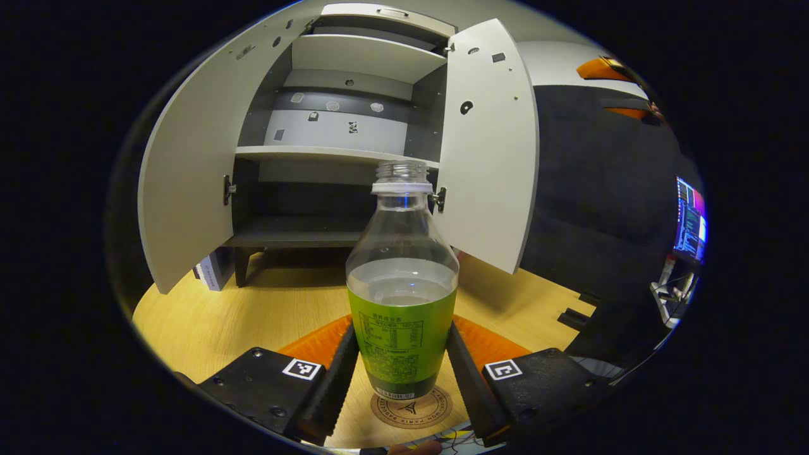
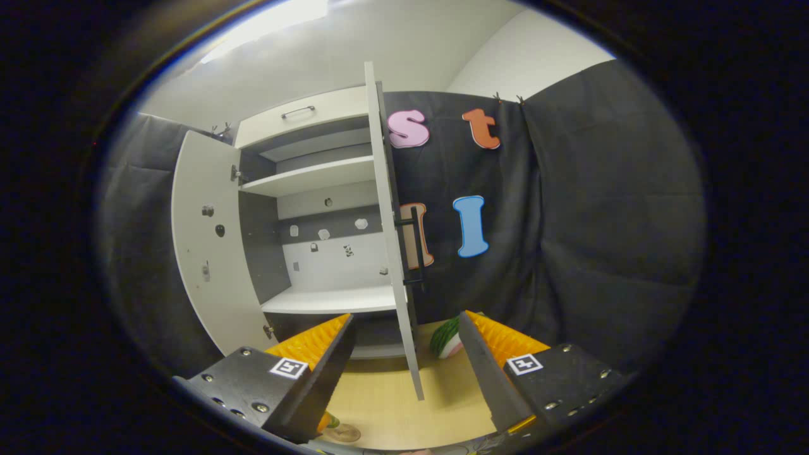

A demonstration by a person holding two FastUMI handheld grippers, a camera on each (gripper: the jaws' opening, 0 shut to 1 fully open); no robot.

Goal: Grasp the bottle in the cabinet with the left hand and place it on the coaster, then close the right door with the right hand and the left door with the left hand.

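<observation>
Left gripper view looks along the left claw, whose two fingers stand on either side of a capless plastic bottle with a green label, partly filled with clear liquid. Both fingers lie against the label's lower half, so the claw is pinching the bottle. The bottle stands upright with its base on or just above a round brown coaster on the wooden tabletop; whether it touches the coaster cannot be told. Behind it the white cabinet stands with the left door and the right door both swung wide, its shelves bare.

Right gripper view has the right claw spread wide with nothing between its fingers, pointed at the cabinet. The right door is seen nearly edge-on between the fingers, its dark bar handle on the outer face. A green-and-white rounded object lies on the tabletop just past the door, partly hidden by the right finger. The left door hangs open on the far side.
</observation>
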